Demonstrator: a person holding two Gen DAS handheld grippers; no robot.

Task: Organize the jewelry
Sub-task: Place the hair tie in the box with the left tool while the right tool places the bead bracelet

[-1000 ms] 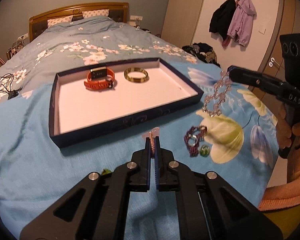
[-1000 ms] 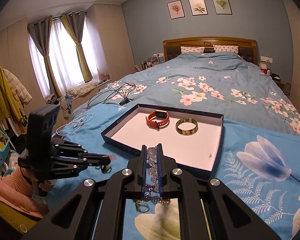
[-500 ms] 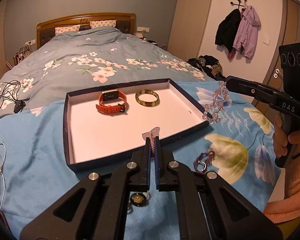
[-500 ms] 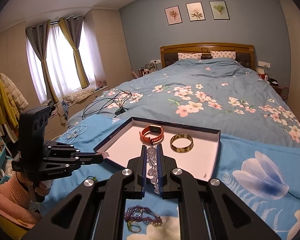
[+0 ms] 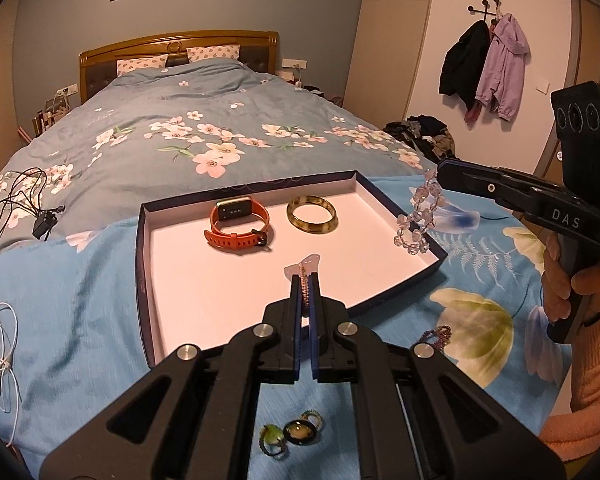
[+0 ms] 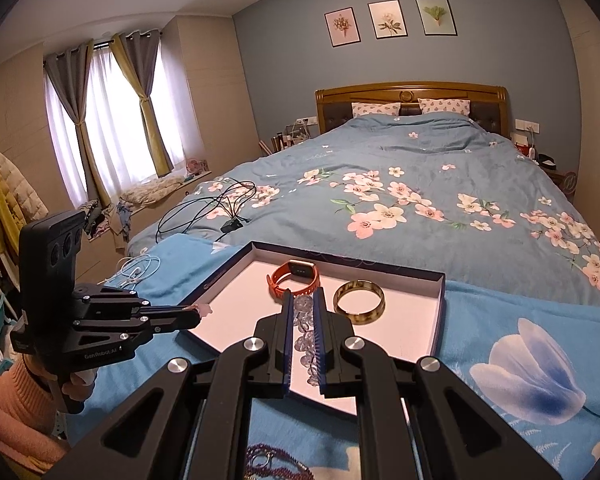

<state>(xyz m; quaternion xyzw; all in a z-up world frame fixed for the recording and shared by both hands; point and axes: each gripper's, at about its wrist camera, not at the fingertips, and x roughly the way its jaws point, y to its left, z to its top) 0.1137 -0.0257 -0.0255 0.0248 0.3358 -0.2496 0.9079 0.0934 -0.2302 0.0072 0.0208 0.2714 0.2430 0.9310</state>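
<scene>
Left wrist view shows the left gripper (image 5: 306, 280) clenched on a thin pink chain (image 5: 305, 286) with a pale pendant (image 5: 303, 263) at its tip, held over the near part of the dark-rimmed tray (image 5: 142, 256) on the bed. Right gripper (image 6: 302, 304) is pinched on a clear bead bracelet (image 6: 305, 332) that dangles over the tray's near right edge. Inside the tray lie an orange watch (image 5: 238, 226) and a gold bangle (image 5: 311, 214) side by side, while a purple bead bracelet (image 5: 434, 336) and green rings (image 5: 290, 432) rest on the blue blanket (image 5: 72, 300) outside it.
</scene>
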